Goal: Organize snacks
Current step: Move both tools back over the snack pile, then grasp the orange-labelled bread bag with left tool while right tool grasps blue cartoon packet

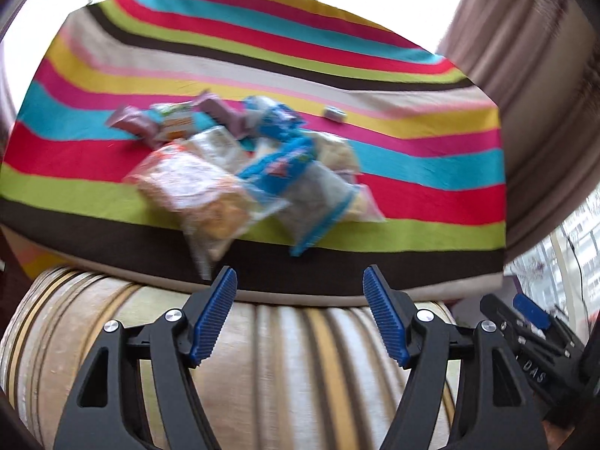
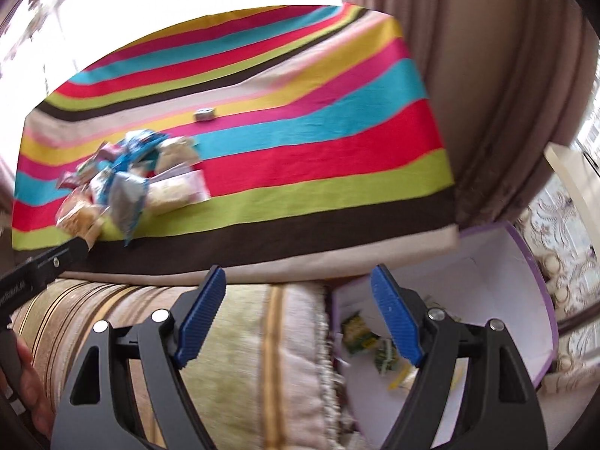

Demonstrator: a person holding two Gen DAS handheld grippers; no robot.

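Note:
A pile of snack packets (image 1: 240, 165) lies on a bright striped cloth (image 1: 412, 195), blurred in both views. It holds clear bags of pale and golden snacks, blue-trimmed bags and purple wrappers. One small packet (image 1: 335, 113) lies apart, beyond the pile. My left gripper (image 1: 299, 273) is open and empty, short of the cloth's near edge, over a striped cushion. My right gripper (image 2: 298, 272) is also open and empty, and the pile (image 2: 127, 180) is far to its left. Below its right finger stands a white box with a purple rim (image 2: 540, 292), with green packets (image 2: 360, 332) inside.
A beige and gold striped cushion (image 1: 281, 356) runs along the near side of the cloth. Brown curtains (image 2: 506, 93) hang at the right. The other gripper's body (image 2: 45, 262) and a hand (image 2: 22, 378) show at the left of the right wrist view.

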